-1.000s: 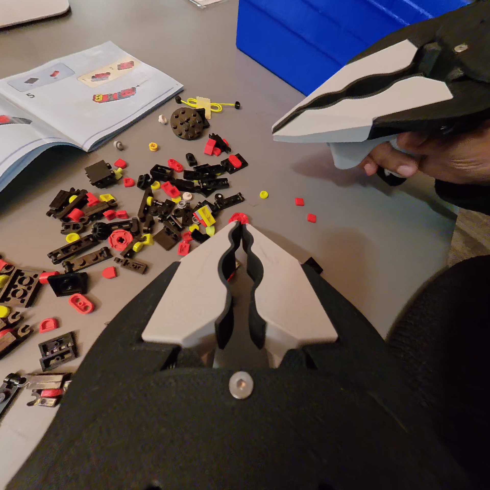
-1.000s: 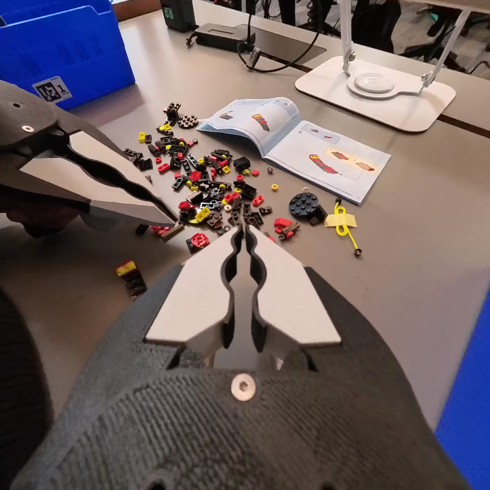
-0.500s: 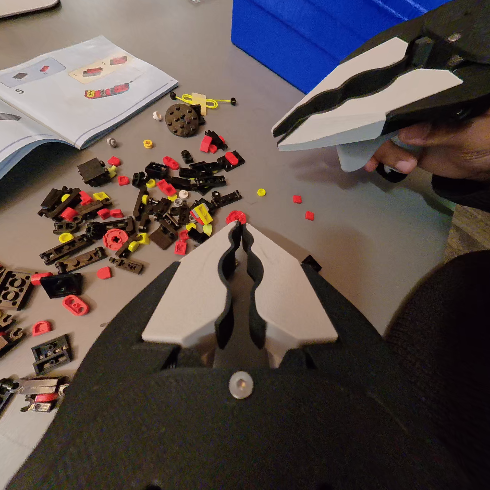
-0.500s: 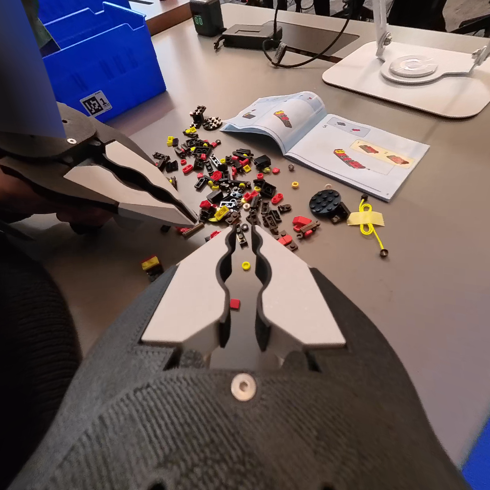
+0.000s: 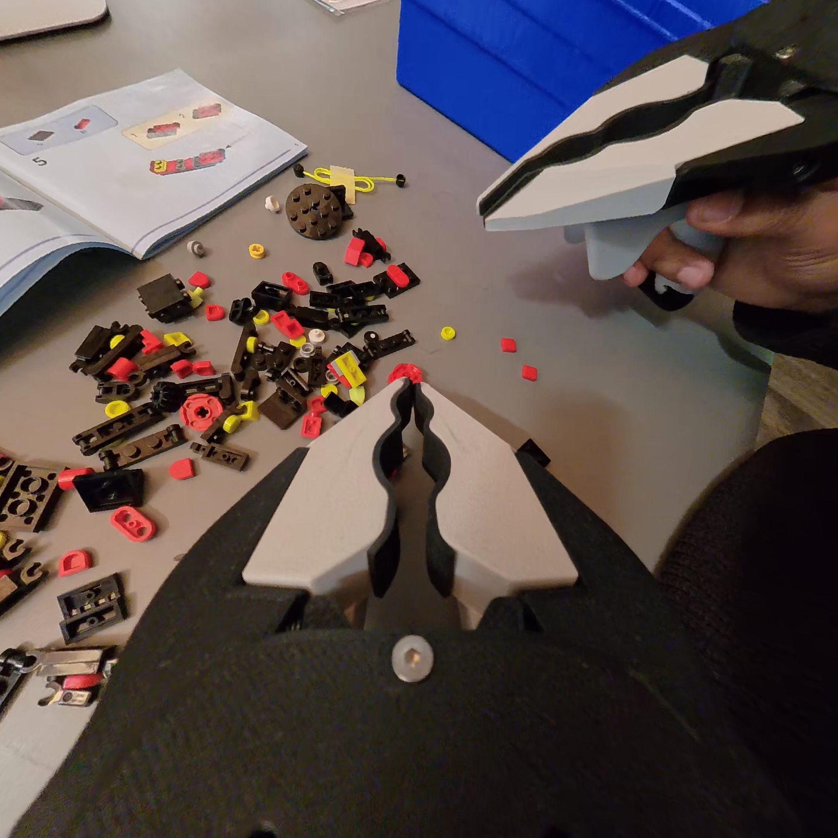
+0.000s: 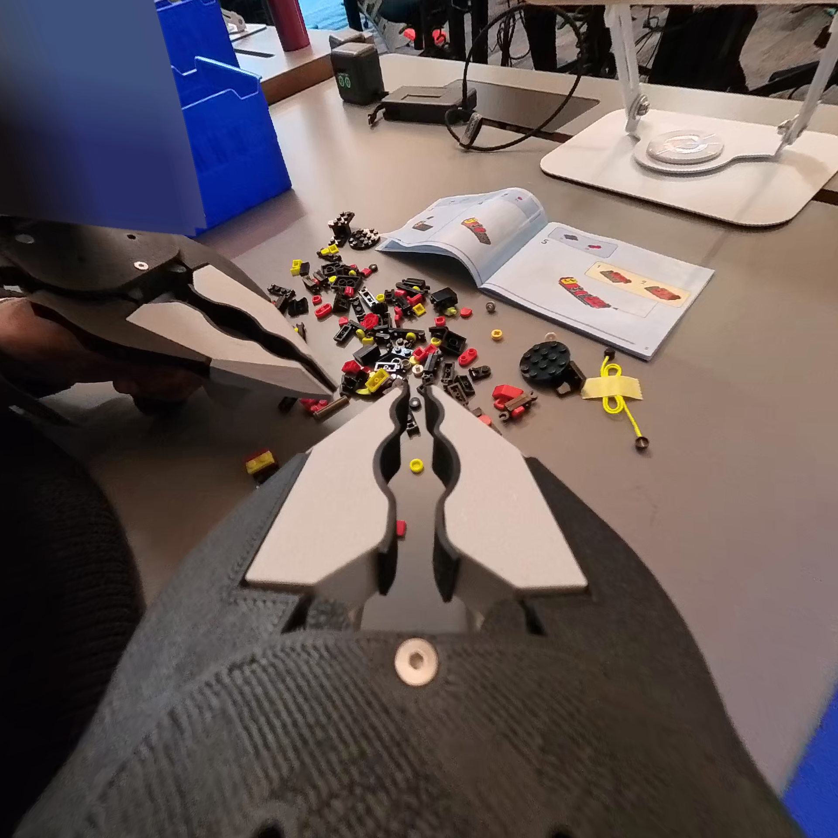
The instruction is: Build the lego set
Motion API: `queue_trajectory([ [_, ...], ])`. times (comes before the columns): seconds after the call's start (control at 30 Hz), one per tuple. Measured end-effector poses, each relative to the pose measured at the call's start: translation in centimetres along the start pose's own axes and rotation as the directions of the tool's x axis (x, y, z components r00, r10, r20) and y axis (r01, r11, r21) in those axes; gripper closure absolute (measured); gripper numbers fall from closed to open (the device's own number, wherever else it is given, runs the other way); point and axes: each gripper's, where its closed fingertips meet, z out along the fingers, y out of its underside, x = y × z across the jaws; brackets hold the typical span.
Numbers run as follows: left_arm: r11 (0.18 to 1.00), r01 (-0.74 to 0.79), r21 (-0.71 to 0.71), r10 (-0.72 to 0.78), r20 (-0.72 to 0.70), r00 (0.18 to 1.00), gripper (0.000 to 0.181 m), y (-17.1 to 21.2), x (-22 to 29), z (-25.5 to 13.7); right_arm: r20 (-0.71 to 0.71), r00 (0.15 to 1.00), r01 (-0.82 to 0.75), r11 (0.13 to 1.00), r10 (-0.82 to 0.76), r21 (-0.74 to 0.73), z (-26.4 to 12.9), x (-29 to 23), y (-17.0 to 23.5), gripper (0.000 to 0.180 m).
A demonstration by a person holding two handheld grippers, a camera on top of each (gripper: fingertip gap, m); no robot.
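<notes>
Since a second ago, little change for the left gripper (image 5: 410,384): same hover over the surface (image 5: 612,431), jaws pressed together at the tips, nothing seen pinched between them. More change for the right gripper (image 6: 414,391): pulled back and tipped up from the pile, jaws then nearly closed and now parted by a narrow slit, with nothing held. Through that slit in the right wrist view, newly in sight, a yellow round stud (image 6: 416,465) and, nearer the jaw roots, a small red tile (image 6: 401,527), both flat on the surface below. Loose lego pieces (image 5: 281,362), black, red and yellow, spread ahead and to the left of the left jaws, none gripped. A red round piece (image 5: 405,374) just beyond the left tips; whether touching them, cannot tell. Same pile straight ahead of the right jaws, starting just past their tips. Black round plate (image 6: 545,362) and taped yellow string (image 6: 612,399) ahead and to the right of the right jaws, apart from the pile. Open instruction booklet (image 5: 136,181) beyond the pile, well ahead and left of the left jaws. Blue bin (image 5: 499,68) far ahead of the left jaws, to the right. A hand (image 5: 748,254) wrapped around the right gripper's handle.
</notes>
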Motion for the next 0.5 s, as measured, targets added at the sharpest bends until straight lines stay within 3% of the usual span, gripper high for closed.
queue_trajectory([
  [0.03,1.000,-0.001,0.005,0.001,0.000,1.000,0.181,-0.1,0.0,0.0,-0.002,1.000,0.002,1.000,-0.002,0.001,0.0,0.0,0.0,0.174],
  [0.5,0.998,0.001,0.070,0.001,-0.028,1.000,0.181,-1.1,0.1,-0.5,0.042,0.998,-0.038,0.999,0.037,0.008,-0.2,-0.2,0.0,0.168],
])
